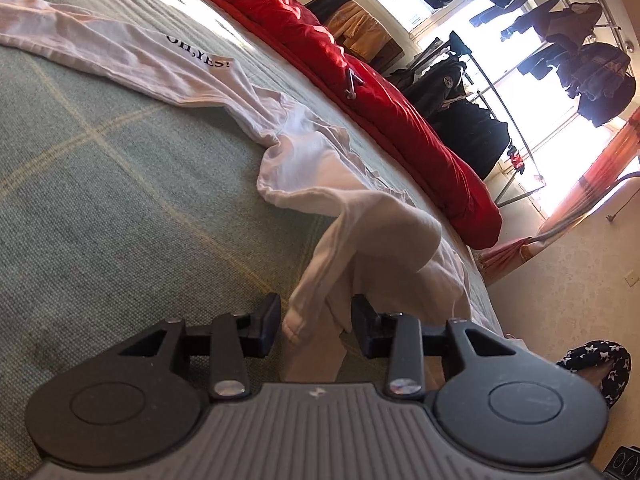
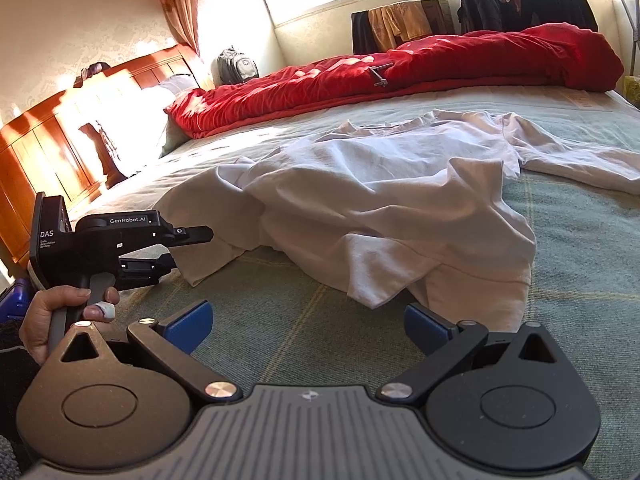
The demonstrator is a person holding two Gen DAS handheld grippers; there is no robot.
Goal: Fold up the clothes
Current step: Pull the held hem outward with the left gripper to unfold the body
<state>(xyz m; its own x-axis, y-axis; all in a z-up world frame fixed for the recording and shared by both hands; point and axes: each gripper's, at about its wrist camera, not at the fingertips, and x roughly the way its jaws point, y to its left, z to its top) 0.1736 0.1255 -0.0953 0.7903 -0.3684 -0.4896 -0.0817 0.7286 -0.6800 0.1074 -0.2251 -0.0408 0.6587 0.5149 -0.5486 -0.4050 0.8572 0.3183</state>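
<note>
The right gripper [image 2: 308, 326], a black two-finger tool with blue pads [image 2: 188, 326], hovers over the green checked bedcover [image 2: 580, 280] with its jaws spread wide and nothing between them. Just beyond lies a crumpled white cotton T-shirt [image 2: 380, 200], its hem nearest the pads. At the left edge a hand [image 2: 52, 320] grips the black left gripper [image 2: 176, 246], whose fingers reach the shirt's edge. A rumpled red quilt [image 2: 400, 68] runs along the bed's far side, towards the wooden headboard [image 2: 60, 128].
</note>
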